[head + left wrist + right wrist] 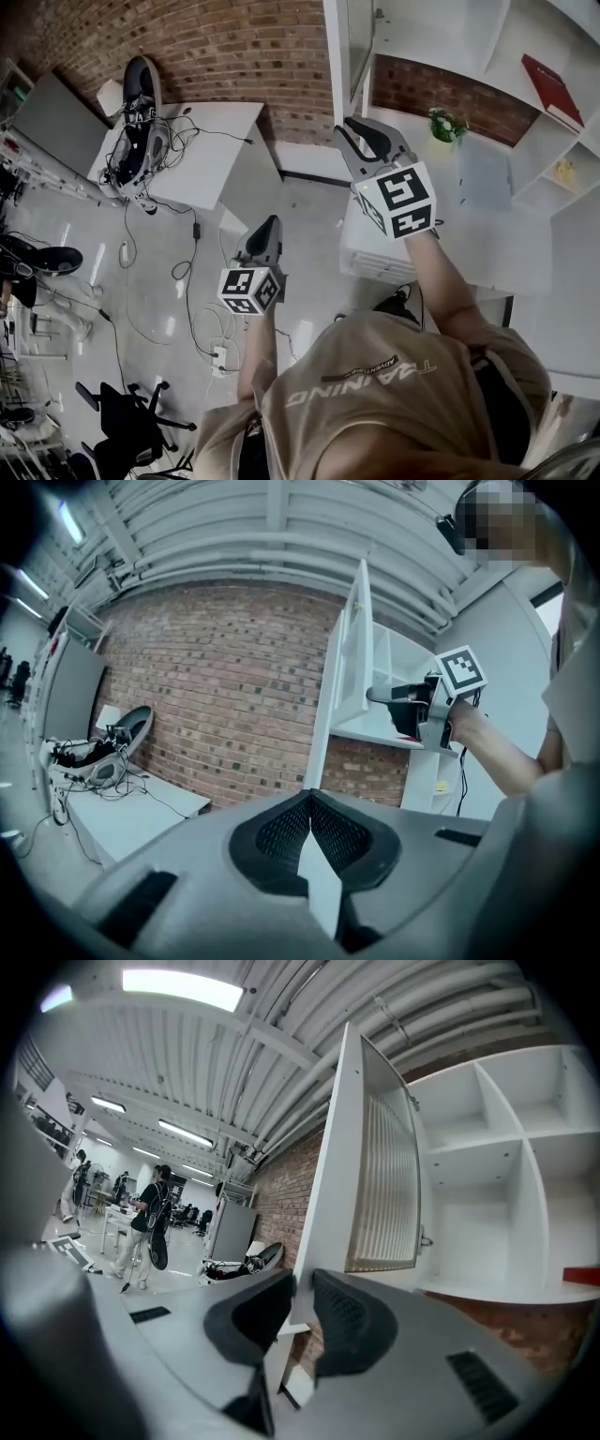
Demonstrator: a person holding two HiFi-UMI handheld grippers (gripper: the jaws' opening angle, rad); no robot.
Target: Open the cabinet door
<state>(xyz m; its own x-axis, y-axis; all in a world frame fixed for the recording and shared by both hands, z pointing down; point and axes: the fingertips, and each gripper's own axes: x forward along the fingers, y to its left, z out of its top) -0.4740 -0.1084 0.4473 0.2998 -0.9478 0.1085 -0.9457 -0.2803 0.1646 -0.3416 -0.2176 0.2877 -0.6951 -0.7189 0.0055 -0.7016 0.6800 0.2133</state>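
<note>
The white cabinet door point(345, 47) with a ribbed glass panel point(384, 1185) stands swung out from the open cabinet point(487, 1147), edge-on in the head view. My right gripper point(359, 124) is held level at the door's lower free edge. In the right gripper view its jaws point(302, 1283) are closed on that white edge, which fills the gap between the pads. The left gripper view shows the door point(347, 658) with the right gripper point(375, 696) at it. My left gripper point(270, 223) hangs lower and to the left, away from the cabinet, its jaws point(310, 797) shut on nothing.
A white table point(211, 141) with cables and gear stands left against the brick wall point(234, 47). Cables and a power strip point(218, 354) lie on the floor, with a black office chair point(127, 422) near. The shelves hold a red book point(553, 89) and a small plant point(445, 125).
</note>
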